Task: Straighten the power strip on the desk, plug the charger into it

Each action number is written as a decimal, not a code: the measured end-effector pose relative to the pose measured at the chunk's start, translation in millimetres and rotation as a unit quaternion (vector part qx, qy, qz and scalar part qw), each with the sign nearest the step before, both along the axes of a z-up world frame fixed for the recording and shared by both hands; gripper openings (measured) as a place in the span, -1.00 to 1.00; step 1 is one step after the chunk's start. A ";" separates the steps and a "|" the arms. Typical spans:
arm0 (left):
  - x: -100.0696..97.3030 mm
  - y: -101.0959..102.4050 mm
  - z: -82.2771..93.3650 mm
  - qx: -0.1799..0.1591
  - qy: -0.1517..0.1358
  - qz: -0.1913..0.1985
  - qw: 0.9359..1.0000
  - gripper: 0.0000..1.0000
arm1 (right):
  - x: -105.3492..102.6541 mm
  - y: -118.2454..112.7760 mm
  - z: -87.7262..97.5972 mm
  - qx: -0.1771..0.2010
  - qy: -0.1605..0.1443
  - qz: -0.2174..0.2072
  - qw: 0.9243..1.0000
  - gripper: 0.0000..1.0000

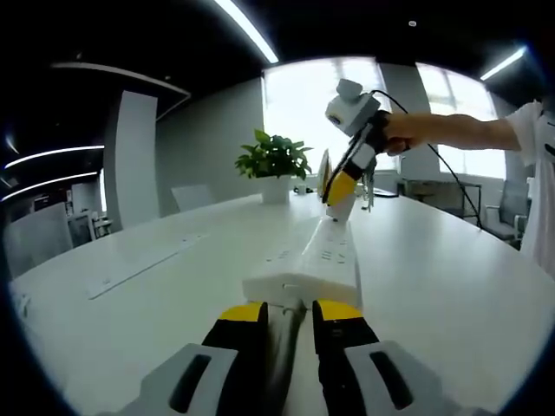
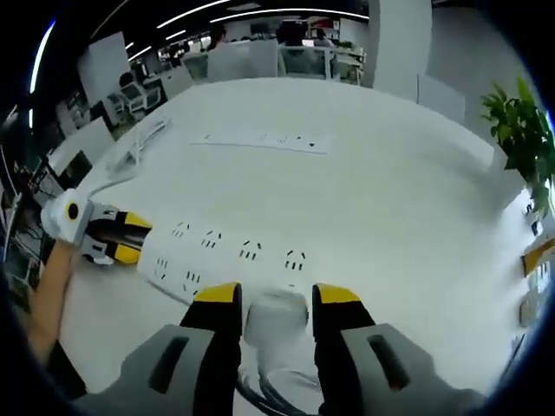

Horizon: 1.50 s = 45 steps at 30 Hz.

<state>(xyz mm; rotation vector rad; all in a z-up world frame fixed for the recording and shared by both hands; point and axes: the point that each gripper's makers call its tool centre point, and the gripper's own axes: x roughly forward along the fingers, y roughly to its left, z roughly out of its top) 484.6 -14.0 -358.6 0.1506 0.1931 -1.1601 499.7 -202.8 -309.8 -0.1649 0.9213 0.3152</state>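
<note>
Right gripper point(image 2: 276, 303) clamps charger point(image 2: 276, 319), apparently atop power strip point(image 2: 227, 256).

No readable text, label or brand anywhere (socket markings on the power strip point(image 2: 227, 254) too small)

Near end of the power strip point(image 1: 308, 264) behind the left claw point(image 1: 289, 325); sockets too small.
</note>
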 end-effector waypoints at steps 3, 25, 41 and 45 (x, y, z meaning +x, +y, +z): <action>1.1 0.1 0.0 0.000 0.001 0.000 1.000 -0.52 | -6.8 -2.8 -3.2 -0.006 0.018 -0.012 1.000 -0.36; 29.9 8.5 -4.0 -0.001 0.007 -0.001 1.000 -0.53 | -0.2 1.5 -13.4 -0.021 0.142 -0.042 0.989 -0.48; 26.1 6.5 -4.0 -0.001 0.007 -0.003 1.000 -0.56 | 36.3 -5.6 -7.8 -0.008 0.212 -0.053 0.976 -0.50; 24.6 5.8 -3.9 -0.001 0.008 -0.002 1.000 -0.56 | 46.6 -7.2 -7.3 -0.009 0.230 -0.059 0.971 -0.50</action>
